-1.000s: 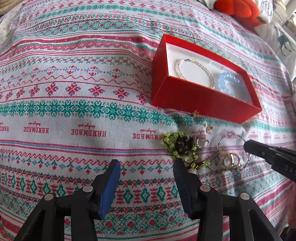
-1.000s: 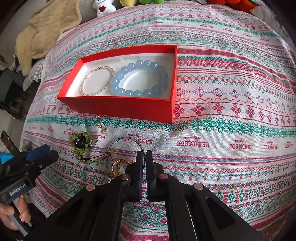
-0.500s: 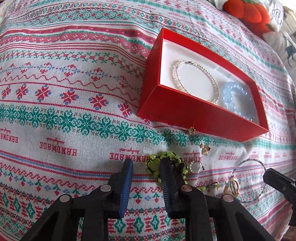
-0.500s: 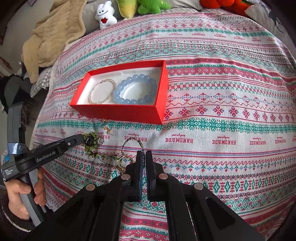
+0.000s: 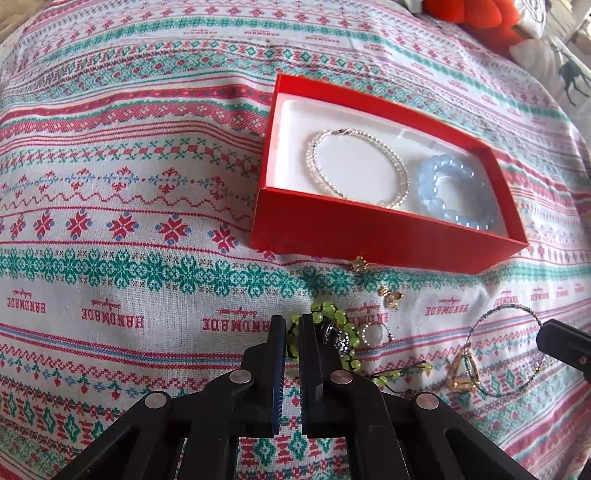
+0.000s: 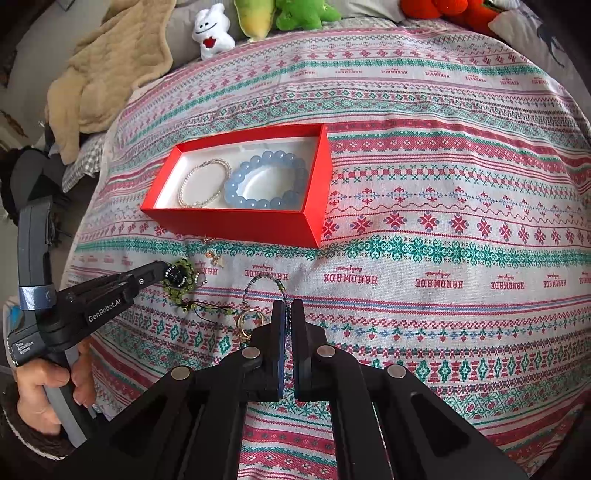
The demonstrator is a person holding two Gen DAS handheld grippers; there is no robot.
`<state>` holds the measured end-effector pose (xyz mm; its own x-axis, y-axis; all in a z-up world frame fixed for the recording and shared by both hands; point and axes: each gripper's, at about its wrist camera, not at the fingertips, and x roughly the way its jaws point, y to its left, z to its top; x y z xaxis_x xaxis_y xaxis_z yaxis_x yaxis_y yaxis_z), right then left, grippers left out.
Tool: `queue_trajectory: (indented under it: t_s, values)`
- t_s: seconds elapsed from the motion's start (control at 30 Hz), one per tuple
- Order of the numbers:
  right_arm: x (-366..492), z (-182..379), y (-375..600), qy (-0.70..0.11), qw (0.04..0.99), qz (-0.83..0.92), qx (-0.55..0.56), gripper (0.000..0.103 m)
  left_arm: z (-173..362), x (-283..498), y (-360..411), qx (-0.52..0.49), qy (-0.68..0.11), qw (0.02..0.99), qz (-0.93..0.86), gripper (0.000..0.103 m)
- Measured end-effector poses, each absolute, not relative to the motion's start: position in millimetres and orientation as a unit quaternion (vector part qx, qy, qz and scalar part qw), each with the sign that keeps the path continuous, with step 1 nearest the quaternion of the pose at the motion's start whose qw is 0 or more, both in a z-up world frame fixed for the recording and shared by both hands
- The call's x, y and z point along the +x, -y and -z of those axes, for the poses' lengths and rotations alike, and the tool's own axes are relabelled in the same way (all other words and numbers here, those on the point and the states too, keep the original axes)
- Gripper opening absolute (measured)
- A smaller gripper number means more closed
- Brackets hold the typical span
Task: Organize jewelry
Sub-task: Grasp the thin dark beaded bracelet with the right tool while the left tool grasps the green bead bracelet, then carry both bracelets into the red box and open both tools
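A red box (image 5: 373, 236) (image 6: 236, 223) lies on the patterned cloth, holding a pearl bracelet (image 5: 356, 166) (image 6: 203, 182) and a blue bead bracelet (image 5: 456, 192) (image 6: 267, 181). Below it lie a green bead bracelet (image 5: 338, 332) (image 6: 181, 278), two small gold earrings (image 5: 389, 295), a small ring (image 5: 371, 332), gold rings (image 5: 461, 373) (image 6: 251, 319) and a thin beaded bangle (image 5: 506, 350) (image 6: 266, 284). My left gripper (image 5: 291, 325) (image 6: 164, 271) is shut on the green bracelet's left edge. My right gripper (image 6: 287, 308) is shut, its tips at the thin bangle; it also shows in the left wrist view (image 5: 561, 341).
Plush toys (image 6: 212, 31) and a beige blanket (image 6: 107, 62) lie beyond the cloth's far edge. An orange plush (image 5: 476, 16) sits at the far right. The cloth's left edge drops off near my left hand (image 6: 44, 380).
My left gripper moved forward to the green bracelet and closed from wide open to shut on it. My right gripper stayed shut and drew back slightly.
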<state>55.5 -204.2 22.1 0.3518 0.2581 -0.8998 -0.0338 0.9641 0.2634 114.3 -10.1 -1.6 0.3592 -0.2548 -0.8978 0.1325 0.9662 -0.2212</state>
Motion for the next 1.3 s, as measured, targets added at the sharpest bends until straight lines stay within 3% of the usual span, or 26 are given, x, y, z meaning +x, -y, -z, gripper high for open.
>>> queue_trajectory:
  t_s: [0.67, 1.3]
  values:
    - [41.0, -66.9, 207.6, -0.513, 0.844, -0.109, 0.112, 0.002, -67.1, 80.3, 11.2, -0.051, -0.474, 0.861, 0.179, 0.001]
    - [73.3, -93.8, 226.7, -0.471, 0.861, -0.107, 0.163, 0.002, -118.7, 123.9, 44.7, -0.123, -0.400, 0.880, 0.226, 0.001]
